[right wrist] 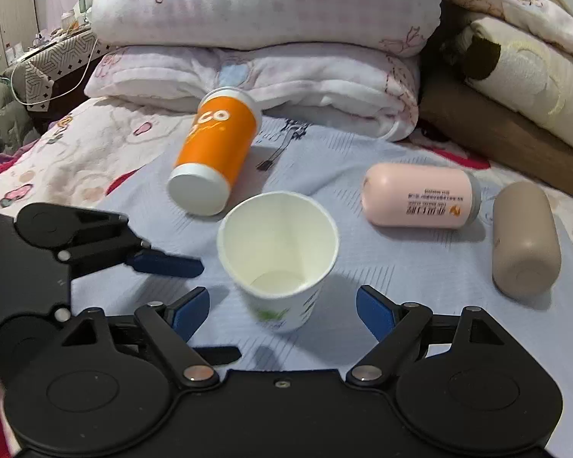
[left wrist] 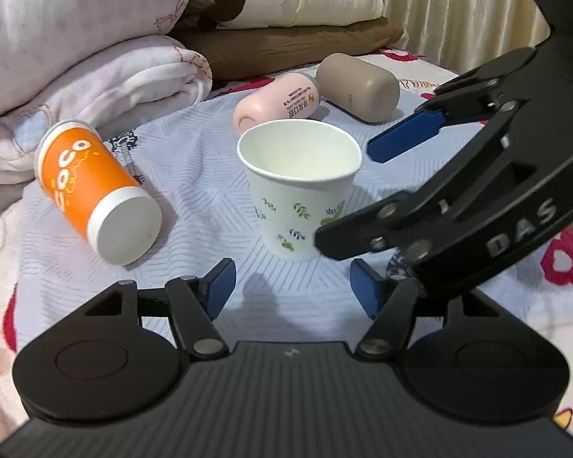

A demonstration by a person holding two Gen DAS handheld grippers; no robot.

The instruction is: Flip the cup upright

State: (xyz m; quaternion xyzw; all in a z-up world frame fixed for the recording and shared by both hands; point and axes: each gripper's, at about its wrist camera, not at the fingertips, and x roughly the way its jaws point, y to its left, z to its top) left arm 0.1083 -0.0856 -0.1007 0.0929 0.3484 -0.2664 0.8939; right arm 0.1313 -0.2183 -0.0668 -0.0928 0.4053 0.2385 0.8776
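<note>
Paper cup (right wrist: 278, 263) stands upright on the bed (right wrist: 401, 267), at 12 o'clock between the wide right claw (right wrist: 282, 311). Left claw (left wrist: 292, 288) wide too. Back out straight; don't clip the rim.

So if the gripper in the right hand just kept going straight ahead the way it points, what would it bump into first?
Most likely the white paper cup, standing upright on the bed just ahead of the right gripper, whose jaws are open on either side of it. Depth is hard to judge, but nothing else shows in between.

Home bedroom: bedsheet (right wrist: 363, 160), folded blankets (right wrist: 263, 4), curtain (left wrist: 458, 4).
</note>
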